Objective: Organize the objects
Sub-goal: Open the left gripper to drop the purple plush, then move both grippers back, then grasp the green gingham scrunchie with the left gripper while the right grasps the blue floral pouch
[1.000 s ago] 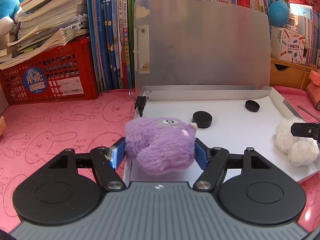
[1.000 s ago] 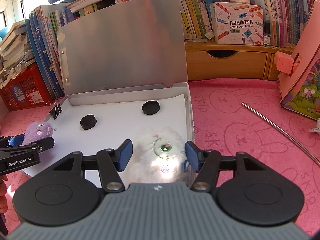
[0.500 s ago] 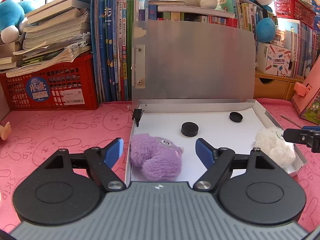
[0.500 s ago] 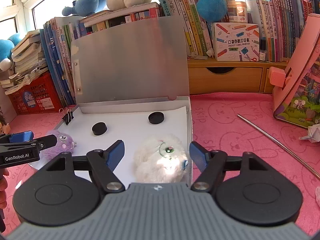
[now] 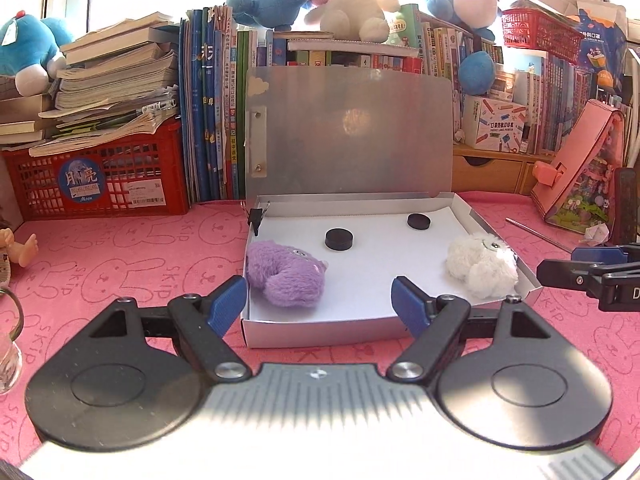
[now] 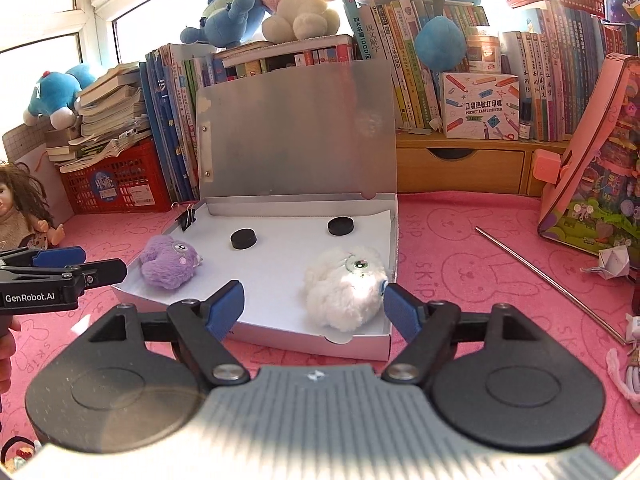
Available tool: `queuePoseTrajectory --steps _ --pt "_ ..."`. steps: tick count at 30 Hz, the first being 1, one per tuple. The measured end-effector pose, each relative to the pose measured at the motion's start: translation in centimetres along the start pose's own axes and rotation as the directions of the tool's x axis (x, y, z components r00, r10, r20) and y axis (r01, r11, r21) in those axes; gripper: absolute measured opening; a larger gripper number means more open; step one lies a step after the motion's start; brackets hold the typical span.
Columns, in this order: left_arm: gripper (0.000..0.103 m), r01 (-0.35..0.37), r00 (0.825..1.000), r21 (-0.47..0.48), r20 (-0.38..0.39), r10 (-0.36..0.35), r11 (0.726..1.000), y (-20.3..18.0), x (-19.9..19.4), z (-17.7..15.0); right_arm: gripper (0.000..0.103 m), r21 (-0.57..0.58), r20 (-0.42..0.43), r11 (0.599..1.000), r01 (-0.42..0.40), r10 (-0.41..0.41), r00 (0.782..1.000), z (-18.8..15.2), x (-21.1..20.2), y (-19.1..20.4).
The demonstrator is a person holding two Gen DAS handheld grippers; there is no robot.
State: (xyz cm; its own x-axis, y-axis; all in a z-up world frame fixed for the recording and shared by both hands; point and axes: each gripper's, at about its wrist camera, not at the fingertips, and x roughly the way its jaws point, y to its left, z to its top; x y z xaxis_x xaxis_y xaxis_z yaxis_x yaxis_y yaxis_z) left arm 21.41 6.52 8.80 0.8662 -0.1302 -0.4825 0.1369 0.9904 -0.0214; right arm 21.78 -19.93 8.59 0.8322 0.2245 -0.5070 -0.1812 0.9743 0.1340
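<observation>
Both grippers (image 5: 318, 300) (image 6: 312, 306) back, toys (image 5: 284, 276) released.

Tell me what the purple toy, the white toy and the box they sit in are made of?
The purple toy looks like soft plush: long fuzzy fibres, rounded squashy shape. The white toy looks like plush too, with curlier, woolly fluff. The box seems thin plastic or coated card, silvery-grey with a dull sheen on the raised lid; I can't tell which.

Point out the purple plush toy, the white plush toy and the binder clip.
purple plush toy (image 5: 285, 276), left wrist view, middle of its furry body
white plush toy (image 6: 346, 290), right wrist view, middle of its body
binder clip (image 5: 255, 216), left wrist view, its black body
</observation>
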Motion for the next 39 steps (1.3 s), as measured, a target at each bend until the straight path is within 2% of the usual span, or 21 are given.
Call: queuePoseTrajectory --steps 8,19,29,39 --pt "0.083 0.061 0.998 -0.003 0.006 -0.061 0.998 -1.2 -4.2 -2.4 0.087 -0.039 0.018 0.998 -0.043 0.044 0.999 -1.8 -3.4 1.1" --pt "0.083 0.075 0.997 0.002 0.020 -0.075 0.997 -1.8 -9.0 -5.9 0.088 -0.083 0.022 0.994 -0.067 0.069 0.997 -5.1 -7.1 2.2" --pt "0.083 0.110 0.994 0.023 0.003 -0.110 0.994 -3.4 -11.6 -9.4 0.091 -0.118 0.021 0.990 -0.077 0.080 0.997 -8.4 -9.9 3.4" --pt "0.083 0.134 0.991 0.032 -0.023 -0.133 0.991 -4.7 -12.9 -12.0 0.091 -0.123 -0.010 0.989 -0.087 0.086 0.996 -11.3 -10.9 4.4"
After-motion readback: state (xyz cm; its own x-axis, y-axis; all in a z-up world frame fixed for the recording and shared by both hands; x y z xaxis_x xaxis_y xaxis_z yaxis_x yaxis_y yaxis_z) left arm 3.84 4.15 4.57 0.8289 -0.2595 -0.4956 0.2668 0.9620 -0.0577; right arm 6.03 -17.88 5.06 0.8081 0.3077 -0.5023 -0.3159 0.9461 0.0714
